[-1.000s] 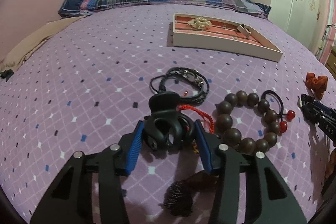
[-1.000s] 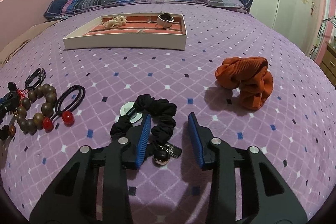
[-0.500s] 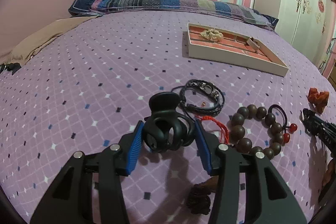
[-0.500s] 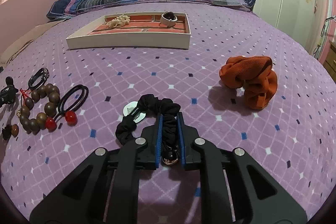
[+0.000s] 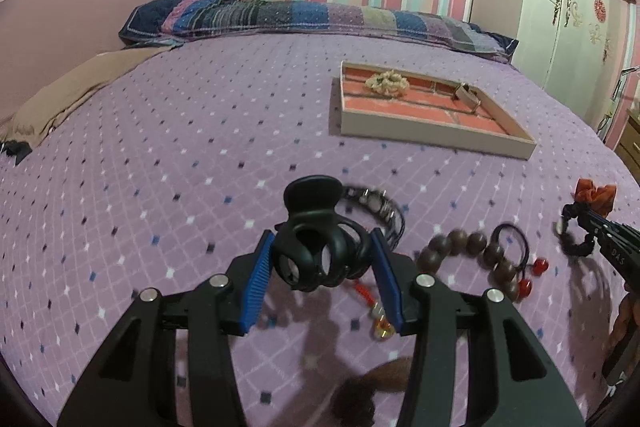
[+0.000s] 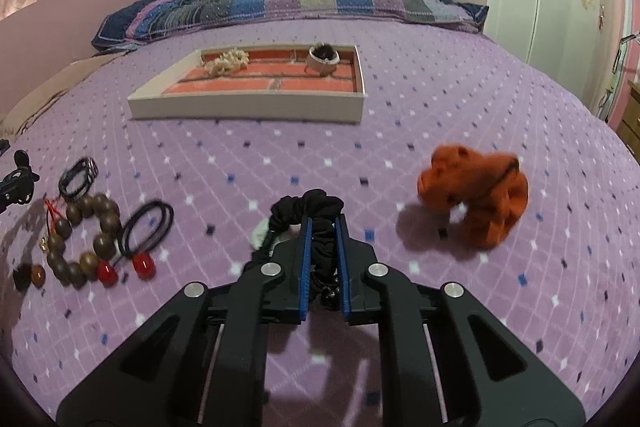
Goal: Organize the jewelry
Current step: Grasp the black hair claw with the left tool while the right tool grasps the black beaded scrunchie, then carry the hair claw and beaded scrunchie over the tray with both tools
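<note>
On a purple bedspread point(image 5: 200, 155), the left gripper point(image 5: 324, 259) clamps a black hair claw point(image 5: 316, 247), seemingly lifted clear; the right gripper point(image 6: 322, 247) pinches a black scrunchie point(image 6: 316, 211), both apparently bound for the tray point(image 6: 248, 113).

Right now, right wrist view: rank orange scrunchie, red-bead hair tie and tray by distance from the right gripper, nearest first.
1. Red-bead hair tie, on the left of the right gripper; the orange scrunchie, on its right, is too close to call against it.
2. Tray, far back, centre-left.
</note>
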`<action>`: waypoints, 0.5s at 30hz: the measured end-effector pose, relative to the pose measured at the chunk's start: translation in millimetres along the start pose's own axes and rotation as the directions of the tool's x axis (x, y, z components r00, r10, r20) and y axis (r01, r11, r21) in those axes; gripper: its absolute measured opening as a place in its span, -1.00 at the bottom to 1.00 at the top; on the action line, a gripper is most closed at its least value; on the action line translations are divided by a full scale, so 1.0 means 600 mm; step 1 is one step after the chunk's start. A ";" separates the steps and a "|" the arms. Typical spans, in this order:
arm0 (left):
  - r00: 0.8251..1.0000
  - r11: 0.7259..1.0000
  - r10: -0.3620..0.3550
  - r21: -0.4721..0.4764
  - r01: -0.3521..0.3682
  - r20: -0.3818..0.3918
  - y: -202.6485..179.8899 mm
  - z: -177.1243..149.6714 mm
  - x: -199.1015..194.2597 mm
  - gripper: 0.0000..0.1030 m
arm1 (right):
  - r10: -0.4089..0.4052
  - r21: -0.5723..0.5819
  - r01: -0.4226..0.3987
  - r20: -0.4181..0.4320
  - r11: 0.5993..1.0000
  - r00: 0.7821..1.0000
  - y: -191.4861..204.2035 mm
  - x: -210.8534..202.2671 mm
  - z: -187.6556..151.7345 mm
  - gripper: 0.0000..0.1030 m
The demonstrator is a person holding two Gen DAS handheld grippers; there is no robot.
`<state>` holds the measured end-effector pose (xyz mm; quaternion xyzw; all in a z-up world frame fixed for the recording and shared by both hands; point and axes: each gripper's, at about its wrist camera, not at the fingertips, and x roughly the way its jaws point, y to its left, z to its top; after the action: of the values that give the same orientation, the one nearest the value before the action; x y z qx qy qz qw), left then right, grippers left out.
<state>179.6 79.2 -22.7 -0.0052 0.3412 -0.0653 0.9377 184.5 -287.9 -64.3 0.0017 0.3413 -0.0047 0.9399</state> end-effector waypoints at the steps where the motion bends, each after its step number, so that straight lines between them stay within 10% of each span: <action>1: 1.000 1.000 -0.009 -0.001 0.009 0.003 -0.001 0.006 0.001 -0.07 | 0.004 -0.002 -0.004 0.009 1.000 1.000 0.001 0.000 0.007 -0.77; 15: 0.994 0.993 -0.097 0.069 0.094 0.049 -0.058 0.194 0.073 -0.07 | 0.027 -0.049 -0.020 0.144 0.999 0.989 0.013 0.043 0.167 -0.77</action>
<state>283.2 34.9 40.2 0.0079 0.3136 -0.1212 0.9418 268.5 -280.6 -4.0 -0.0167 0.2723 0.0144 0.9620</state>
